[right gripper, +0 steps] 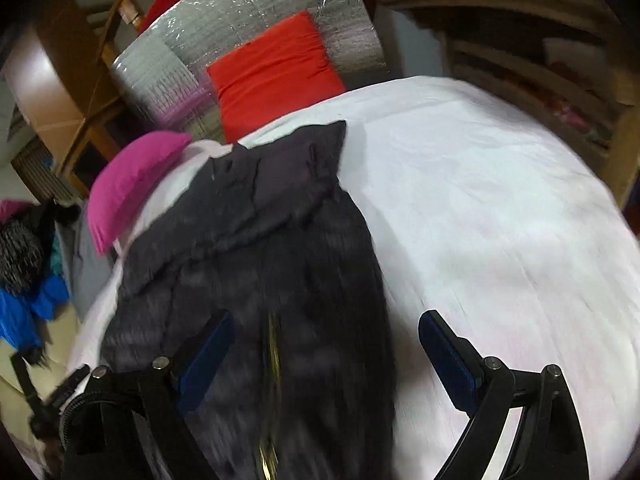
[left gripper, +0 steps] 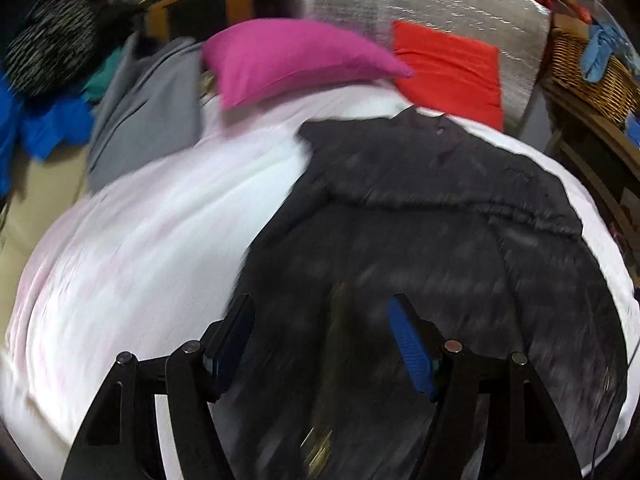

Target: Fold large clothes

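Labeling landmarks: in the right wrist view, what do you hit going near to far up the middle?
right gripper with jaws open → black jacket → red cushion → silver foil panel

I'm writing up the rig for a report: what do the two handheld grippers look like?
Both the left gripper and the right gripper have black plastic linkage arms with round silver pivot pins, ending in flat jaws faced with ribbed blue pads. No sleeves or markings show.

Dark quilted jacket point(left gripper: 420, 216), spread flat on bed
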Action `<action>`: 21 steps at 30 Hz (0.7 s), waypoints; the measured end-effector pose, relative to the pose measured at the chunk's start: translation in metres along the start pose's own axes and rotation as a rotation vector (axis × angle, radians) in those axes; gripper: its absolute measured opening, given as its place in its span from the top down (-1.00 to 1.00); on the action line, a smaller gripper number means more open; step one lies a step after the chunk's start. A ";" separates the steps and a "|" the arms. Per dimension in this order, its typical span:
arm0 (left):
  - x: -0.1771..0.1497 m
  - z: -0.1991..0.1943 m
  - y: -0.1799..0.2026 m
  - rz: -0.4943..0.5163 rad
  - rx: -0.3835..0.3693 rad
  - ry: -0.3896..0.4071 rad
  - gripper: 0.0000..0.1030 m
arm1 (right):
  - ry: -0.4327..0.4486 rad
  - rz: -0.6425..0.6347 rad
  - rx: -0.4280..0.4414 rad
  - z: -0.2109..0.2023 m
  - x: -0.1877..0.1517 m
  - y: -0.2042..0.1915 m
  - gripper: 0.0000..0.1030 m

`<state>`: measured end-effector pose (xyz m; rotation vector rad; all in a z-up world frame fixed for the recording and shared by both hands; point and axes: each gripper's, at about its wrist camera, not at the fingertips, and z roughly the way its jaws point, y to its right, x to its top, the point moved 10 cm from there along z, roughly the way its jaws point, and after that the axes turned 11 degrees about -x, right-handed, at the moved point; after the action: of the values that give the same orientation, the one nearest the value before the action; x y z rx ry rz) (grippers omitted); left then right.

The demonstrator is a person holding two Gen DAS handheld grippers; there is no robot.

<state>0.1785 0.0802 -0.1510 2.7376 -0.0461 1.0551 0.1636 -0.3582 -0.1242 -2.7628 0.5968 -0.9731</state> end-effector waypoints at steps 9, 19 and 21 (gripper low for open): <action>0.097 0.112 0.103 0.096 -0.147 0.020 -0.37 | -0.100 0.166 0.066 0.128 0.127 -0.010 -0.85; 0.092 0.199 0.123 0.207 -0.060 -0.049 -0.38 | -0.120 -0.021 -0.049 0.200 0.160 -0.042 0.62; 0.089 0.200 0.124 0.225 -0.044 -0.042 -0.38 | -0.062 -0.121 -0.178 0.201 0.163 -0.041 0.62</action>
<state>0.3639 -0.0775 -0.2134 2.7629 -0.3875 1.0368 0.4186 -0.3865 -0.1768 -3.0047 0.5365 -0.8946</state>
